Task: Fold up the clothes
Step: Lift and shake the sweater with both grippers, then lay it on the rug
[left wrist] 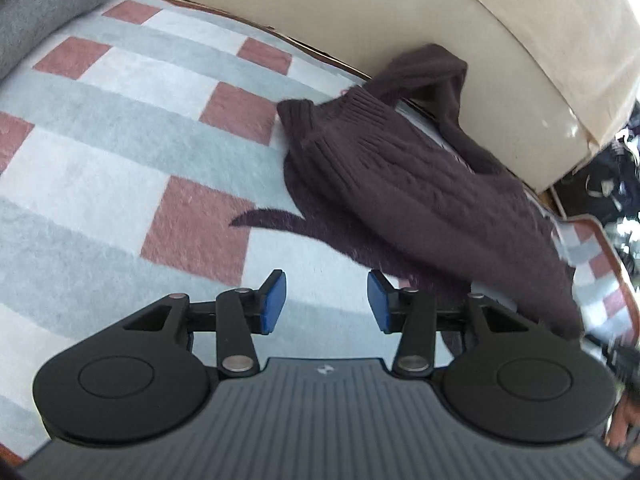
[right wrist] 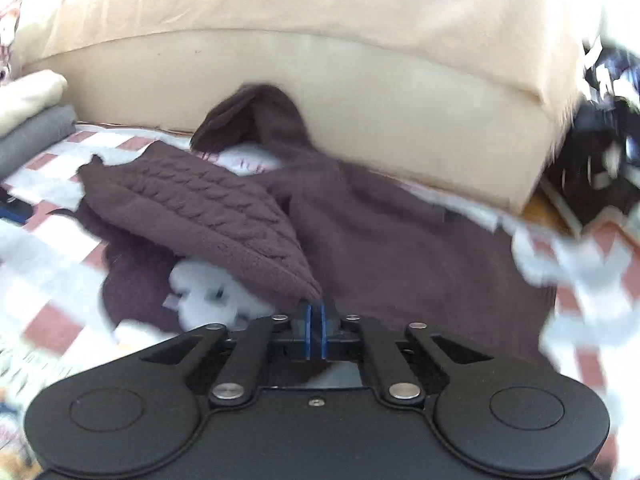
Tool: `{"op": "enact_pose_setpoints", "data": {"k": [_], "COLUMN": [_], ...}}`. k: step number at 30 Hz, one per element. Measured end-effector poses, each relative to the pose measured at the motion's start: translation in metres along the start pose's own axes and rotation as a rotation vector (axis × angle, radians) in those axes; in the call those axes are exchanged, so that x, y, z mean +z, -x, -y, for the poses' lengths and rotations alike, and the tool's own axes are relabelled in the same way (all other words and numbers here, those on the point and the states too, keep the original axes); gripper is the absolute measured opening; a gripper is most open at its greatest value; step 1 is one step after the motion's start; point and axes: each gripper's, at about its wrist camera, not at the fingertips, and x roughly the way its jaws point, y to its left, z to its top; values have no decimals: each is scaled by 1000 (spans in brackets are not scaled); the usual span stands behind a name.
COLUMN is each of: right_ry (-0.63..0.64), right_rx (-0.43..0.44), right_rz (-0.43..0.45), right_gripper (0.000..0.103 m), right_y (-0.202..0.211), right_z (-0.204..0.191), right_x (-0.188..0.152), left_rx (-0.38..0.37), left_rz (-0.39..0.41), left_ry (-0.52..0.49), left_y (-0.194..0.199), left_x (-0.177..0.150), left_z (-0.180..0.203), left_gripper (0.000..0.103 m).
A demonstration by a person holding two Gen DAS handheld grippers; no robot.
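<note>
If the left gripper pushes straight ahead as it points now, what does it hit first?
Probably the checked blanket: the open left gripper points at bare blanket, with the dark sweater off to its right. Depth is unclear.

Checked blanket [left wrist: 120, 128], grey, white and dusty red, bore a dark purple cable-knit sweater [left wrist: 400, 184] and folded grey cloth [left wrist: 44, 12] at its corner.

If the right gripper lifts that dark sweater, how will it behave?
The sweater will likely sag: its folded flap already drapes limply. Its thick cable knit suggests some weight. Its fuzzy surface probably won't slip from the shut right gripper.
</note>
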Motion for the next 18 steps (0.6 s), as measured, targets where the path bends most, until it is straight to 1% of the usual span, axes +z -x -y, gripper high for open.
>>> {"op": "enact_pose_setpoints", "data": {"k": [2,4,5,7,8,10,11,12,13,15,16,17,18], "right_ry": [24,31,9,-15,-17,-7,19,56,98,168,161,147,127], "right_rx": [3,7,22,21,21,17,9,-5,-35,-104,-108,-105,-83], "right_rz": [-63,-105,-110,-86,-75,-62,-64,-75,-104,-162,-168,-171,-169], "right_gripper": [0,0,0,10,14,45,52,63,72,74,74,74,74], "right_y": [0,-2,-2,-2,-4,-9,-13,-20,-29,-49,-53,-56,-57], "right_z": [2,4,8,7,5,-1,-6,-11,-16,-24,-24,-23,-21], "right_x": [-14,-23,-23,-18,-14,-7,-5,-3,-2,-2,-2,-3,-3], "left_rx": [11,29,49,79,92,126,147,165,172,216,252,287,322], "left_rz": [8,21,38,64,62,56,52,50,59,74,69,63,57], "left_ry": [11,11,11,13,13,2,-7,-19,-55,-113,-106,-99,-89], "left_y": [-12,-26,-33,-47,-54,-68,-73,-79,-81,-89,-95,-101,-106], "left_x": [10,22,30,45,52,62,66,70,72,74,75,75,76], "left_z": [-1,0,2,4,5,12,17,22,30,42,42,43,43], "left_gripper": [44,44,44,47,52,53,51,51,51,55,58,68,83]}}
